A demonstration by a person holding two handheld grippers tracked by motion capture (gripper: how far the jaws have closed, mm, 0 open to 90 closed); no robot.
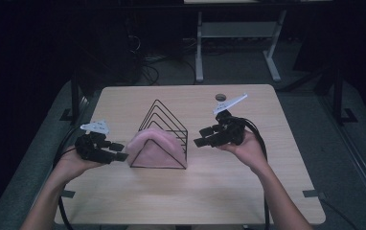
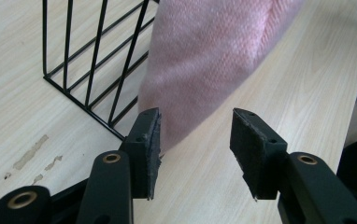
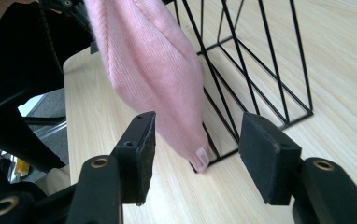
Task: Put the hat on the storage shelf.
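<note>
Your left gripper (image 1: pixel 119 151), jaws spread and empty, sits just beside the pink cloth (image 1: pixel 153 147) draped over the wire rack (image 1: pixel 164 125), nearer than your spread right gripper (image 1: pixel 201 136).

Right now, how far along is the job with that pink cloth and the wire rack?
Done: the pink cloth is draped over the black wire rack. In hand: nothing; the left tongs and right tongs are open, one at each end of the cloth. Left: probably gripping those ends to lift or straighten it.
</note>
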